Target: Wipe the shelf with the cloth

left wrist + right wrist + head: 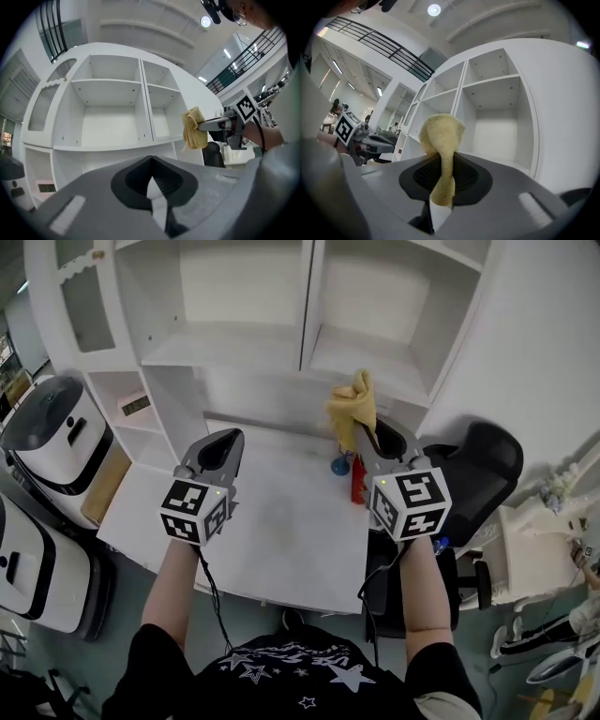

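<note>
A yellow cloth point(353, 409) sticks up out of my right gripper point(372, 441), whose jaws are shut on it. In the right gripper view the cloth point(440, 145) bunches above the closed jaws, in front of the white shelf unit point(497, 108). My left gripper point(221, 448) hovers over the white desk point(281, 521), shut with nothing in it. From the left gripper view the shelf unit point(112, 112) fills the frame, and the cloth point(193, 129) hangs at its right. The shelf compartments point(244, 296) stand beyond both grippers.
A blue item point(340, 466) and a red item point(357, 484) sit on the desk by the right gripper. A black chair point(478, 465) stands at the right. White appliances point(56, 437) stand on the floor at the left. A small display point(136, 405) sits in a lower left cubby.
</note>
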A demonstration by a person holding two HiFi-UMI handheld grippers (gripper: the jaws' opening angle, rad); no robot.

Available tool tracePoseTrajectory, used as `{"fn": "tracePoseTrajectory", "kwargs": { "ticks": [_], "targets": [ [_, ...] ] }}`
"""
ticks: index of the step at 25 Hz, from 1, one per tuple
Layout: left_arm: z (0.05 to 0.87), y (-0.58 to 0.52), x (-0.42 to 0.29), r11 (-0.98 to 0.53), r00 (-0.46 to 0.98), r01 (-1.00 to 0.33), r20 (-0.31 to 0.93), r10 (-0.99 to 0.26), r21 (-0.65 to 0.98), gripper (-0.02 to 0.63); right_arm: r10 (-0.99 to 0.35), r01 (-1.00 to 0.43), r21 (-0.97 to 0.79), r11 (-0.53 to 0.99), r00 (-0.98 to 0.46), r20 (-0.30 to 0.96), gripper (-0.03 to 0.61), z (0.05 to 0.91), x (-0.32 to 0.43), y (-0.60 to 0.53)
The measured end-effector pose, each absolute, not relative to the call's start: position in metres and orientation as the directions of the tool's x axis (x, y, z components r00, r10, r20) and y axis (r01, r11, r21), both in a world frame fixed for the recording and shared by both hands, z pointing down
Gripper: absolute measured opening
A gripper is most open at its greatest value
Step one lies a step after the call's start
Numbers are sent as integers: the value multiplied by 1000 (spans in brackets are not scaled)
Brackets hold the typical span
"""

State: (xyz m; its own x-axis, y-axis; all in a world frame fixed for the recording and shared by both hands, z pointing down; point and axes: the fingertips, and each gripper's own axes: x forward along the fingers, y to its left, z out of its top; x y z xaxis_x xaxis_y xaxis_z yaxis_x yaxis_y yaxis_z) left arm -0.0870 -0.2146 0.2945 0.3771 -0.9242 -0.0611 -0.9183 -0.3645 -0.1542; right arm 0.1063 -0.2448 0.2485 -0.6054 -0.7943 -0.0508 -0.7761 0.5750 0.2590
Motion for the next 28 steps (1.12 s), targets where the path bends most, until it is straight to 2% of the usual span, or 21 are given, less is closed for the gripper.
{"fn": "tracePoseTrajectory", "kwargs": {
  "ticks": [5,10,19,23,28],
  "targets": [
    [258,-245,-89,-336,351,-927,-75,-933,-166,0,-742,-745,261,614,-657,-129,80,181,88,-283],
    [216,-271,-88,-304,328,-932,-102,-939,-197,0,-743,-757,261,600,-647,-171,80,130,81,-333],
    [167,-328,-79,-280,307,-941,-135,-942,-189,0,-797,-796,-74,601,-589,-133,80,78,80,-470],
    [159,-346,-77,-274,301,-943,-134,-944,-188,0,-811,-803,-113,585,-579,-86,80,70,71,-518],
    [154,-359,-79,-263,288,-949,-137,-948,-171,0,-834,-833,-73,548,-538,-121,80,49,70,-545]
  ]
}}
